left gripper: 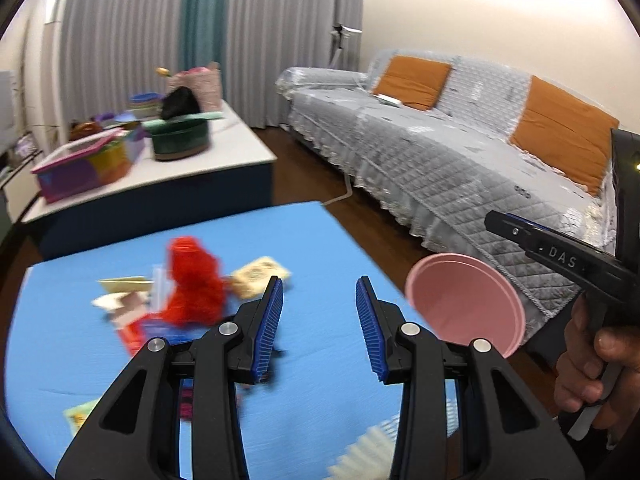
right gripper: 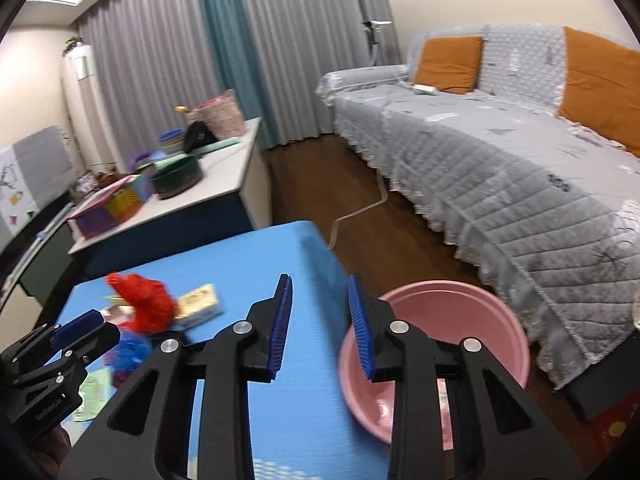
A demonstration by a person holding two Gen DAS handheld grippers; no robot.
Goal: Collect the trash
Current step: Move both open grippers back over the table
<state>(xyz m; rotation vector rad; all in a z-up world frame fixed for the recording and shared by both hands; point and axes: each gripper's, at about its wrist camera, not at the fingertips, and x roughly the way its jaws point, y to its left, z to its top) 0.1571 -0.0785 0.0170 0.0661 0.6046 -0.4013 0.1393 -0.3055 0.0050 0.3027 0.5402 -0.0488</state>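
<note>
Left wrist view
Left gripper [left gripper: 319, 288]: jaws apart, nothing between the 2 blue pads, held above the blue table [left gripper: 308, 232].
Trash [left gripper: 192, 292]: 1 blurred heap at 10 o'clock from the pads: 1 red fluffy piece [left gripper: 194, 280], 1 pale printed packet [left gripper: 260, 278], several paper scraps; exact count cannot be told.
Pink basin [left gripper: 466, 300]: 1, at 3 o'clock of the pads, off the table's right edge.
Right gripper [left gripper: 496, 222]: 1 black tool at 3 o'clock, gripped by a hand [left gripper: 592, 368]; its jaw state cannot be told here.
Room: 1 grey-covered sofa [left gripper: 440, 160] with 2 orange cushions at 1 o'clock; 1 white side table [left gripper: 240, 144] at 11 o'clock with coloured boxes; grey curtains, dark wood floor.

Right wrist view
Right gripper [right gripper: 319, 292]: jaws parted with a narrow gap, nothing in it.
Pink basin [right gripper: 440, 320]: 1, at 4 o'clock, partly behind the right finger, beside the table edge.
Trash [right gripper: 160, 308]: same heap at 9 o'clock on the blue table [right gripper: 280, 240].
Left gripper [right gripper: 102, 320]: at 8 o'clock, near the heap.
Sofa [right gripper: 500, 168]: 2 orange cushions, at 2 o'clock.
</note>
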